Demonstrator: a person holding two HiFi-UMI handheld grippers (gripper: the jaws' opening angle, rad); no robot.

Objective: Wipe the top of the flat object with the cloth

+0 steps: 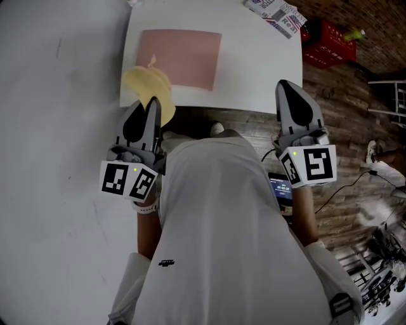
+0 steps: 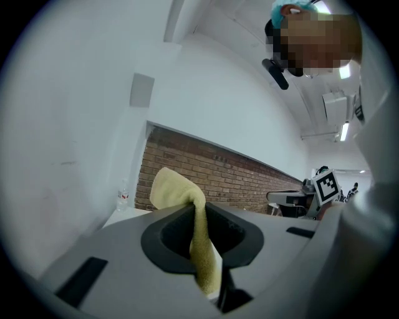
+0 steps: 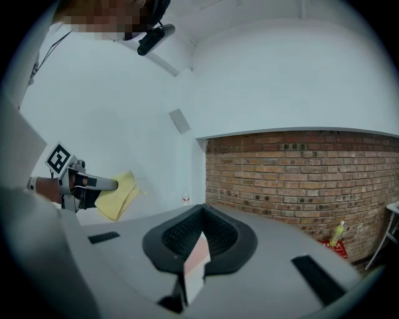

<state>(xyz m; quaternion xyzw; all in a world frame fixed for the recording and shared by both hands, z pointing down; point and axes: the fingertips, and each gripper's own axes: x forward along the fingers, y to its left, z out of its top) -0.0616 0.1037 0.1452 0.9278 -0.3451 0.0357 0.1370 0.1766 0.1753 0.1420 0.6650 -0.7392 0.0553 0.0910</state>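
A pink flat sheet (image 1: 181, 57) lies on the white table (image 1: 254, 70). A yellow cloth (image 1: 149, 89) hangs bunched over the sheet's near left corner, and my left gripper (image 1: 151, 105) is shut on it. In the left gripper view the cloth (image 2: 187, 199) is pinched between the jaws and droops down behind them. My right gripper (image 1: 295, 95) hovers at the table's near right edge, shut, with nothing in it. The right gripper view shows its closed jaws (image 3: 201, 209), with the left gripper (image 3: 93, 184) and the cloth (image 3: 118, 193) off to the left.
Printed packets (image 1: 276, 14) lie at the table's far right corner. A red crate (image 1: 327, 43) stands on the wooden floor beyond it. Cables and a rack (image 1: 374, 279) sit at the lower right. A white wall borders the left.
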